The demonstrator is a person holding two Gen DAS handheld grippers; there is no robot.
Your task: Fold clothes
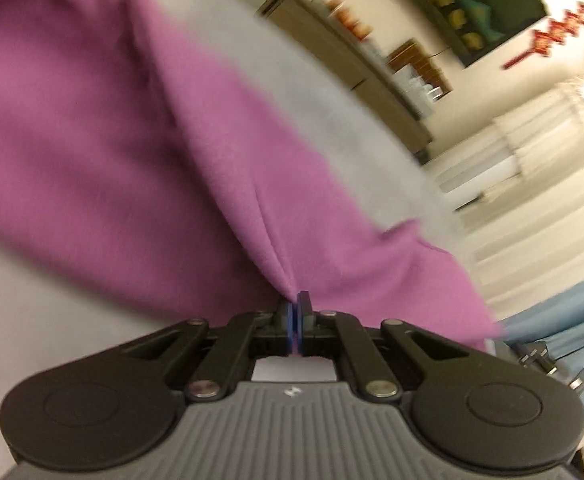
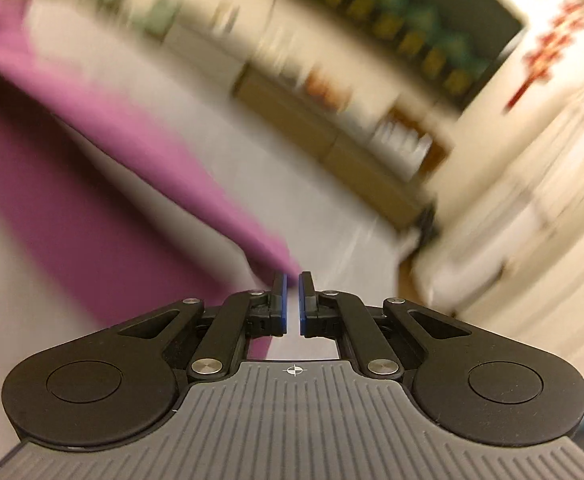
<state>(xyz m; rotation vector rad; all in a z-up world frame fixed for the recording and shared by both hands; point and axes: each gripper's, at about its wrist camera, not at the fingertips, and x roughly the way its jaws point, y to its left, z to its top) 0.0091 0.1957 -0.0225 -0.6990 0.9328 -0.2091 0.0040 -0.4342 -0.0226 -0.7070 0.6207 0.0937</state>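
The left gripper [image 1: 296,305] is clamped on a pinched ridge of the purple garment [image 1: 104,128]; the right gripper [image 2: 290,285] stands slightly parted, holding nothing. Beyond them, the garment drapes across the white surface [image 1: 315,92], lifted and creased, so folding appears under way, with flattening and final folds remaining.

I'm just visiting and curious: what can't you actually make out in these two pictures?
- What kind of purple garment it is: the left view cuts it off at the top and left edges.
- Items on the far shelves: motion blur in the right view smears them.
- Whether the right gripper touches the cloth: its fingers stand slightly apart, and blur hides the contact.
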